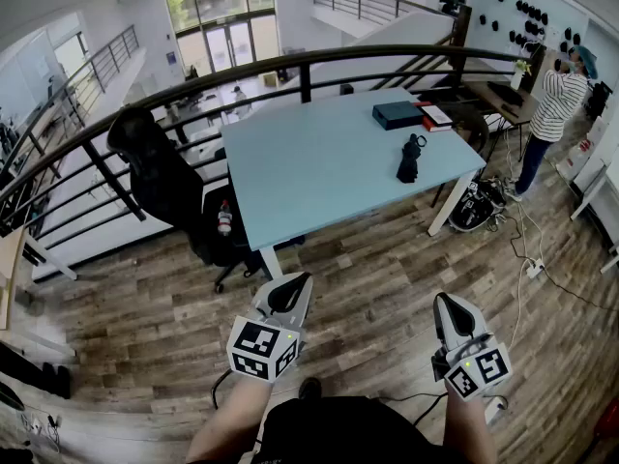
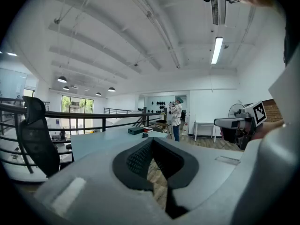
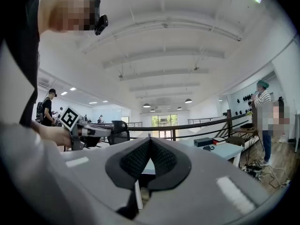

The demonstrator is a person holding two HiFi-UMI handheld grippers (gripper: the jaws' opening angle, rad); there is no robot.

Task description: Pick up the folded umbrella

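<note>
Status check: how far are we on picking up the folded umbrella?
Done: nothing yet. The folded umbrella lies untouched on the blue table, near its right end. In hand: nothing; the left gripper and right gripper are both shut and empty, held over the wood floor short of the table. Left: approach, open a gripper, close on the umbrella, lift.

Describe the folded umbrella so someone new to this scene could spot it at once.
Find the big pale blue table standing on the wooden floor. Toward the table's right end, near its front edge, lies the folded umbrella. It is a small, soft, black bundle, unlike the flat dark box and the red-and-white books behind it.
</note>
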